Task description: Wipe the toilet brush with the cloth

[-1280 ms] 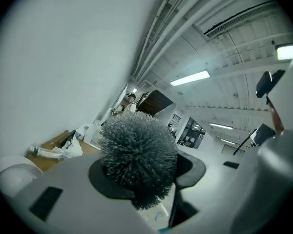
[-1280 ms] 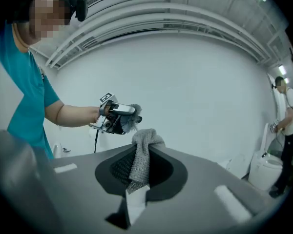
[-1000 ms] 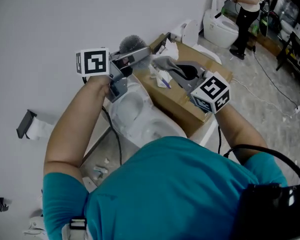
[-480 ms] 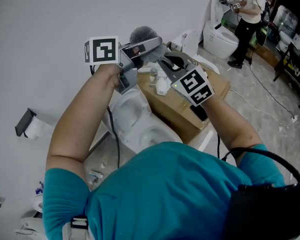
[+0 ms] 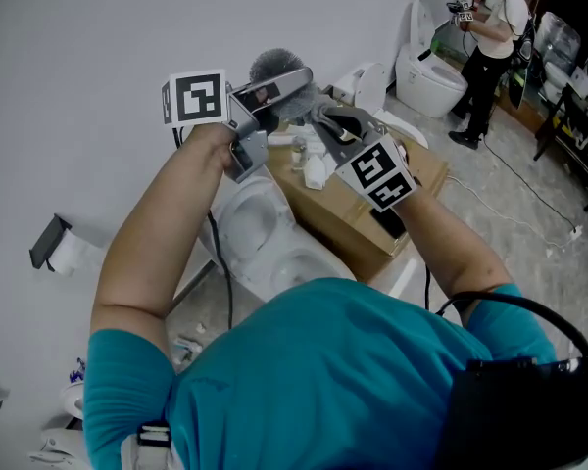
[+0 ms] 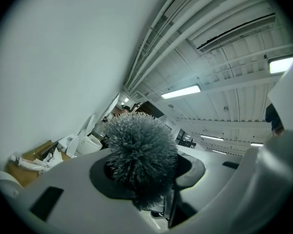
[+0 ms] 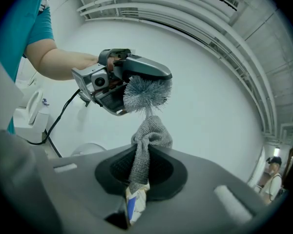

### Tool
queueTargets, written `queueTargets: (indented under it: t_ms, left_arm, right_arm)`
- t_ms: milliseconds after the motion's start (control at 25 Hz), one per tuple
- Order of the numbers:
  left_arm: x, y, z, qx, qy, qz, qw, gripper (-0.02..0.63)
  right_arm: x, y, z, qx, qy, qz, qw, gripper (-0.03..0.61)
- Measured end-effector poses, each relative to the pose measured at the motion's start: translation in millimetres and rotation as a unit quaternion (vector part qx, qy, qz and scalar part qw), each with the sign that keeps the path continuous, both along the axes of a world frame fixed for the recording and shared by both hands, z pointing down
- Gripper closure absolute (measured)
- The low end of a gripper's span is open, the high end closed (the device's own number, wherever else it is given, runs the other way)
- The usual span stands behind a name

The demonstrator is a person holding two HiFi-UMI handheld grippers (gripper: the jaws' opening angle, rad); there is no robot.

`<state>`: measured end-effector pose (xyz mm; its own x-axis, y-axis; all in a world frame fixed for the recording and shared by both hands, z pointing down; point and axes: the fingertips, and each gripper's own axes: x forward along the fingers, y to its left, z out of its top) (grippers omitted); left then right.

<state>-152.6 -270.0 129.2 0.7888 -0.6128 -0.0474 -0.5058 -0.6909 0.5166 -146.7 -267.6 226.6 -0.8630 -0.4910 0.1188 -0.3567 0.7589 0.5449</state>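
Working beside the wall point(image 5: 78, 67), above the toilet point(image 5: 260, 233) and cardboard box point(image 5: 343, 218), we hold both tools raised, clear of edges. Left hand-held gripper point(image 5: 279, 91) clamps the toilet brush point(image 6: 141, 155), bristles exposed for wiping. Right hand-held gripper point(image 7: 136, 179) pinches the cloth point(image 7: 146, 140), its bunched end just under the bristles, seemingly touching.

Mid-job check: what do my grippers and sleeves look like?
Both are grey moulded plastic: left gripper, right gripper. Each carries a white cube with black square markers. A black cable hangs from the left one. Sleeves are short, on a teal shirt.
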Motion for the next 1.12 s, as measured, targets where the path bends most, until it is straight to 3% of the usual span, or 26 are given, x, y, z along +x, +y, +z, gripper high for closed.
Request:
queueTargets:
  t_ms: [1120]
  left_arm:
    - [-14.3,6.9,-38.5,0.029,0.059,-0.016,0.9977,0.426]
  right_arm:
    - [20.6,-24.0,51.5,0.003,0.057,0.061,0.997,0.557]
